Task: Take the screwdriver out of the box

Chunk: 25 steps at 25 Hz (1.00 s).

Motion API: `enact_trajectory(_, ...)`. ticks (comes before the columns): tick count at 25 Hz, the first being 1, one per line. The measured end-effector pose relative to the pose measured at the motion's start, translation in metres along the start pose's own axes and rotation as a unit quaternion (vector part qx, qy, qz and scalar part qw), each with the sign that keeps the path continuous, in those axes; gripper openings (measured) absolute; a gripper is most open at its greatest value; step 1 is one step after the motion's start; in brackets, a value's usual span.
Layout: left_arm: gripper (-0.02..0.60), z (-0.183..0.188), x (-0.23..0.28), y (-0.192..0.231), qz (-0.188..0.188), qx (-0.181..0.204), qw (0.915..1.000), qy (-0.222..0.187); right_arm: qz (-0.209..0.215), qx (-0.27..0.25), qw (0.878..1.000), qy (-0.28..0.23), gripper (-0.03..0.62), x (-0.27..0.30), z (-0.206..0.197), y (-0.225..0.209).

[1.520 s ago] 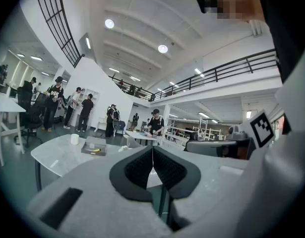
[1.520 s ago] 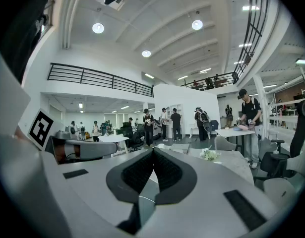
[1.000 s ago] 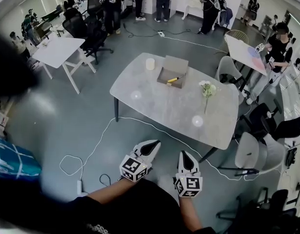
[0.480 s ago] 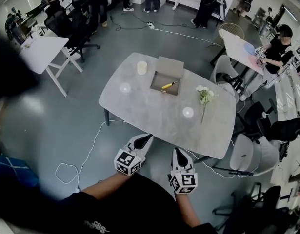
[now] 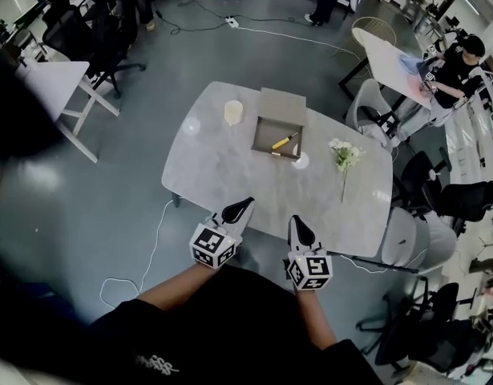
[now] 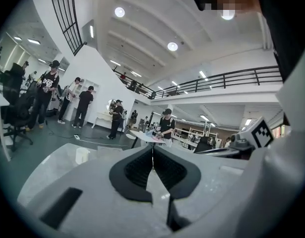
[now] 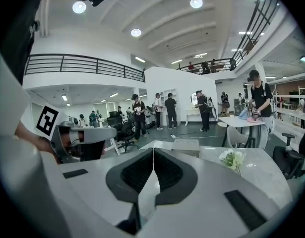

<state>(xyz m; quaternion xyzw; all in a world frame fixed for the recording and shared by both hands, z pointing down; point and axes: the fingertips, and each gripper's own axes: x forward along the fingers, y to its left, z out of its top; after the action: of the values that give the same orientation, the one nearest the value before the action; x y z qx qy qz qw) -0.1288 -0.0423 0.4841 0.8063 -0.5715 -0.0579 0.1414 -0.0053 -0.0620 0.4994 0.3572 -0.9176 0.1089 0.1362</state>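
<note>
We see the yellow-handled screwdriver (image 5: 284,142) lying in the open box (image 5: 266,128) on the desk (image 5: 230,175), well apart from us. Our left tongs (image 5: 247,204) and right tongs (image 5: 295,220) hover at the desk's near edge, both clenched and empty.

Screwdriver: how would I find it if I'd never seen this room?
Look for the big grey table in the middle of the room, then the open cardboard box on its far side. The screwdriver lies inside it, the only thing with a yellow handle; the cup and flowers beside the box are white.
</note>
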Motion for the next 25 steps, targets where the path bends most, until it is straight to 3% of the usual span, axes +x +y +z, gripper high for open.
enact_trajectory(6, 0.017, 0.015, 0.015, 0.035, -0.020, 0.006, 0.9998, -0.007, 0.009, -0.006, 1.000, 0.009, 0.012, 0.039, 0.012, 0.021)
enact_trajectory(15, 0.017, -0.002, 0.031, 0.057, -0.012, -0.004, 0.9999, -0.001, 0.002, -0.006, 1.000, -0.005, 0.012, 0.061, 0.011, 0.012)
enact_trajectory(25, 0.018, -0.037, 0.097, 0.085, 0.009, -0.008, 0.9979, 0.064, 0.000, 0.023, 1.000, -0.005, 0.012, 0.102, 0.009, -0.053)
